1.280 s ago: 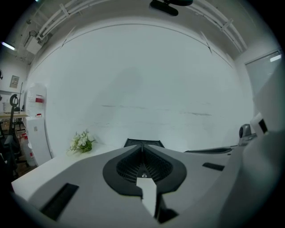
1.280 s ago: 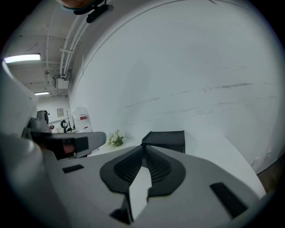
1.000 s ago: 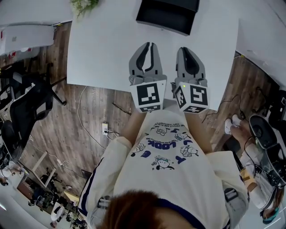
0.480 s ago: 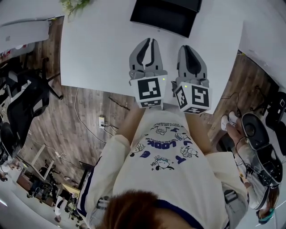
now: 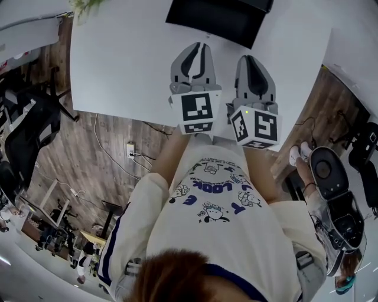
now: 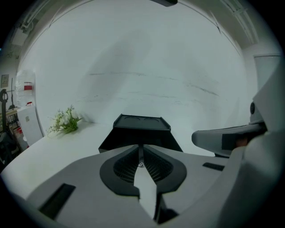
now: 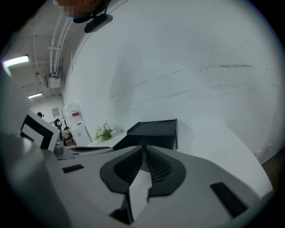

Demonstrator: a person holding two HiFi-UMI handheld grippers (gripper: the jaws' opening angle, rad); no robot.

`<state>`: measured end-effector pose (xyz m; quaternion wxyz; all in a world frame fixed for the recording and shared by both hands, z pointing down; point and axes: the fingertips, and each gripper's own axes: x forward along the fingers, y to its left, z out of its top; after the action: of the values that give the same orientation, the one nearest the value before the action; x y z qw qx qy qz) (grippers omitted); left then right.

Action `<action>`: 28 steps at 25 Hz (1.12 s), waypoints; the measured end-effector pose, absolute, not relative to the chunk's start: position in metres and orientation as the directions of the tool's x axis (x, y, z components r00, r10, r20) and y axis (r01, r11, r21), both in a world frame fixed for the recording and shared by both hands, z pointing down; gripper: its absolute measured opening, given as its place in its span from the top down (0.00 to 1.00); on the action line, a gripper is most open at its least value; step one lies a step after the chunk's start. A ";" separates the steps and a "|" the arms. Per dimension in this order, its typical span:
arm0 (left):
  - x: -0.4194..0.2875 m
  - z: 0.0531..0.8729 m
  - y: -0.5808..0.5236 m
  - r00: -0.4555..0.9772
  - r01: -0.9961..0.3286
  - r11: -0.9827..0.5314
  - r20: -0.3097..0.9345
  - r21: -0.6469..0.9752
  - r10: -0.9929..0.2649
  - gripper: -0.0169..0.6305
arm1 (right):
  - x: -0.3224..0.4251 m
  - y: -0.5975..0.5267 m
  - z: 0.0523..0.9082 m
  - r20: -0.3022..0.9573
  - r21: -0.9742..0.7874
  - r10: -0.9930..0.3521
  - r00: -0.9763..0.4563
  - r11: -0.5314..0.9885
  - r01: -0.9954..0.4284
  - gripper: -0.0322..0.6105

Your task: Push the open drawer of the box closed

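A black box [image 5: 220,19] stands at the far side of the white table [image 5: 124,65]; its front looks drawn out toward me as the open drawer [image 6: 138,144]. Both grippers hover side by side over the table's near part, short of the box. My left gripper [image 5: 198,47] is shut with nothing held, and in its own view the fingertips meet in front of the box [image 6: 141,124]. My right gripper [image 5: 255,60] is also shut and empty, with the box [image 7: 153,130] ahead and slightly left of it.
A small plant [image 5: 81,6] sits at the table's far left corner, and it also shows as the plant [image 6: 66,121]. The table's near edge lies just under the grippers' marker cubes. Office chairs [image 5: 29,127] stand left on the wood floor. Another white table [image 5: 354,53] is at right.
Both grippers have edged forward over the table toward the black box, staying shut. The head view has drifted slightly.
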<state>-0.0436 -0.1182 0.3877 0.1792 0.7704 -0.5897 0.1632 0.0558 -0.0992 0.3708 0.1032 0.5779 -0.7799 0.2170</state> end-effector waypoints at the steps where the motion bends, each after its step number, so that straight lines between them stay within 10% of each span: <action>1: -0.043 0.391 -0.120 0.252 -0.967 -0.239 0.466 0.087 -0.848 0.94 | 0.057 -0.101 0.373 0.415 -0.219 -0.856 -0.310 0.236 -0.947 0.88; 23: -0.039 0.449 -0.137 0.236 -0.971 -0.218 0.551 0.099 -0.801 0.94 | 0.067 -0.106 0.411 0.487 -0.240 -0.813 -0.320 0.227 -0.944 0.88; 28: -0.038 0.460 -0.137 0.268 -0.963 -0.237 0.566 0.130 -0.779 0.81 | 0.065 -0.105 0.416 0.493 -0.245 -0.810 -0.318 0.222 -0.944 0.88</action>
<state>-0.0382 -0.1372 0.4602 0.2331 0.7615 -0.5720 0.1967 0.0652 -0.1053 0.4160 0.1312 0.5689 -0.7705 0.2558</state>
